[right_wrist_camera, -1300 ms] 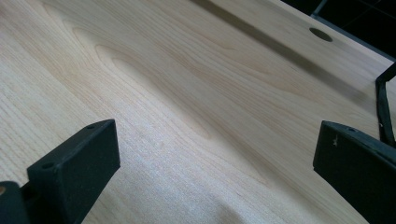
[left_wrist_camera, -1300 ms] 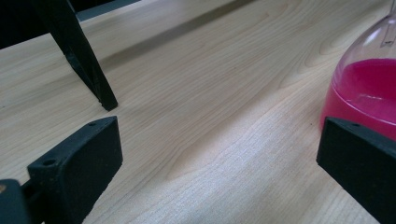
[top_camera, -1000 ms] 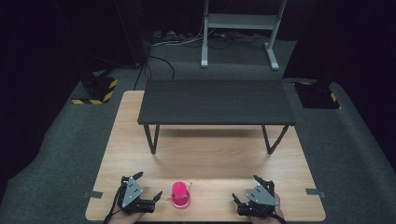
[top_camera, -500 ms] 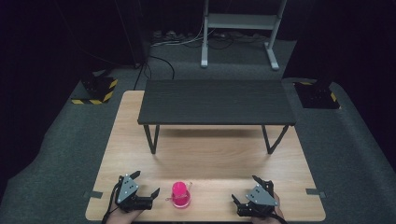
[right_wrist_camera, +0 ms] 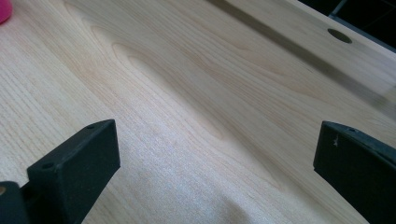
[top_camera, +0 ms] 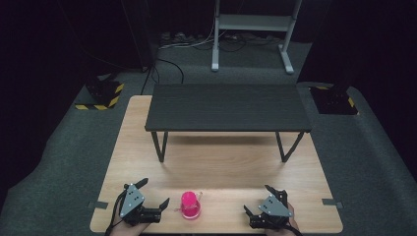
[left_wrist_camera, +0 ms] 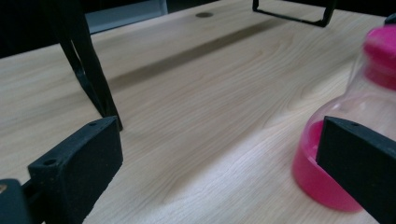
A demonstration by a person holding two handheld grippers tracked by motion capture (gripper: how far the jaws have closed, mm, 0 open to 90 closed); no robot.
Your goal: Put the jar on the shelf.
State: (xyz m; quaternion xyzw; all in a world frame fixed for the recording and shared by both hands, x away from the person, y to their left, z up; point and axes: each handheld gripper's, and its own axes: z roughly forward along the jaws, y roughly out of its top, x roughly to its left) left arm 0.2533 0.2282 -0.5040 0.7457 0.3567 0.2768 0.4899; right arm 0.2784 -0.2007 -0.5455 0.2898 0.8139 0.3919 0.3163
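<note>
**High view: two open grippers flank a pink bottle at the near table edge**

High view shows a light wooden table [top_camera: 221, 162] with a low black bench-like shelf on thin black legs [top_camera: 228, 106] standing across its far half. At the near edge, a small clear plastic bottle with a pink cap and pink contents [top_camera: 190, 205] stands upright.

The left gripper [top_camera: 153, 199] lies low over the wood just beside the bottle, on its left. Its jaws are spread wide and angled toward the bottle, and the nearer one ends close to the bottle without touching it. In the left gripper view the bottle [left_wrist_camera: 355, 116] sits at the right, partly behind the right-hand jaw and outside the gap between the two, which holds bare wood. One black shelf leg [left_wrist_camera: 88, 70] rises beyond the other jaw.

The right gripper [top_camera: 259, 201] rests near the edge, well apart from the bottle on its other side. Its jaws are also spread wide, over bare wood in the right gripper view, and grip nothing. A sliver of pink [right_wrist_camera: 4, 10] shows at that view's top left corner.
</note>
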